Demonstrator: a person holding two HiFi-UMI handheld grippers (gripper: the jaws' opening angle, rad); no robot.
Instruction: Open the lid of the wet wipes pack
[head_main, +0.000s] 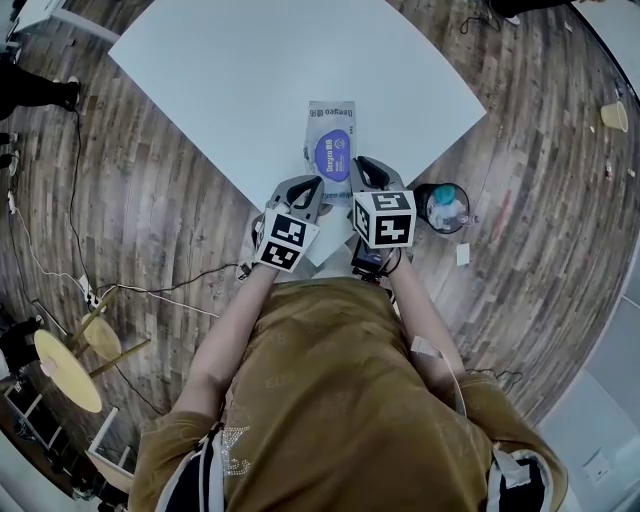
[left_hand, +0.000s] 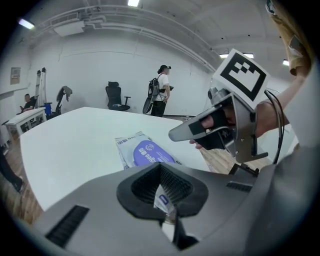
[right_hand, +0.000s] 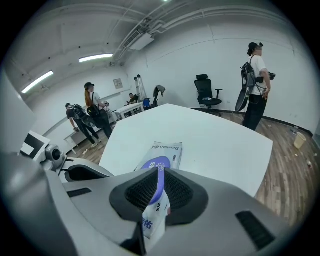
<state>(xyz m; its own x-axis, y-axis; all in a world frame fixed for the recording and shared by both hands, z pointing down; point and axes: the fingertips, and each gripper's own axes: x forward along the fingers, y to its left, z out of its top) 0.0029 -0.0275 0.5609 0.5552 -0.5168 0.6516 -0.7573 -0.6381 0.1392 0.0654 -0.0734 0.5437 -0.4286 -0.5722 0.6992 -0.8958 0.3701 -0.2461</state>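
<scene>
The wet wipes pack (head_main: 331, 148) is white with a purple oval lid and lies flat on the white table (head_main: 250, 80), near its front corner. Both grippers hover at the pack's near end. My left gripper (head_main: 303, 188) is at the pack's left, my right gripper (head_main: 364, 168) at its right. In the left gripper view the jaws (left_hand: 161, 170) stand together, and the pack (left_hand: 145, 152) lies just beyond them. The right gripper (right_hand: 159, 174) also has its jaws together, leaving a thin slit through which the pack (right_hand: 162, 155) shows. The lid is flat and shut.
A dark round bin (head_main: 443, 207) stands on the wooden floor right of the table corner. A yellow stool (head_main: 66, 370) and cables lie at the left. Two people (right_hand: 90, 115), another person (right_hand: 255, 85) and an office chair (right_hand: 206, 90) are beyond the table.
</scene>
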